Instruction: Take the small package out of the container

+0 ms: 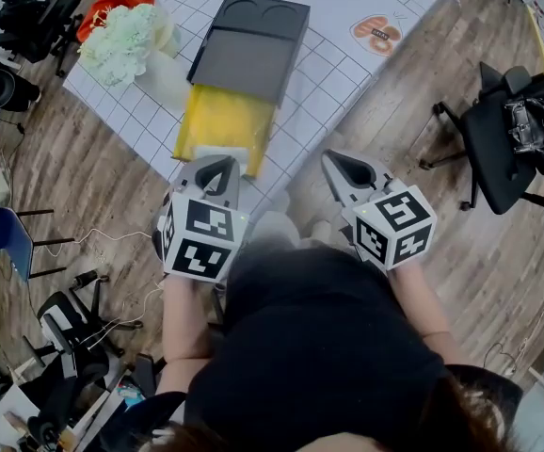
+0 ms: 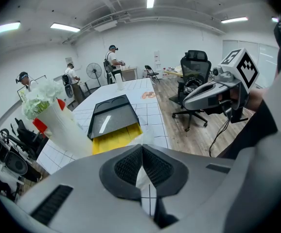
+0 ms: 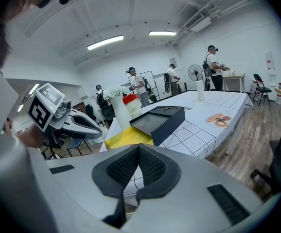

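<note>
A black container (image 1: pixel 251 45) lies on the gridded white tablecloth (image 1: pixel 347 73), with a yellow tray (image 1: pixel 223 121) drawn out of it toward me. The small package (image 1: pixel 241 156), pale and thin, lies at the tray's near end. My left gripper (image 1: pixel 217 169) hovers shut just over that end, its tip next to the package, with nothing between its pads. In the left gripper view the package (image 2: pixel 149 130) peeks above the closed jaws of the left gripper (image 2: pixel 141 147). My right gripper (image 1: pixel 340 163) is shut and empty, off the table's near edge to the right.
A white vase of pale flowers (image 1: pixel 131 40) and a red object (image 1: pixel 112 3) stand at the table's left. A round printed mark (image 1: pixel 376 34) lies at the far right. A black office chair (image 1: pixel 512 139) stands right of the table; chairs and cables clutter the left floor.
</note>
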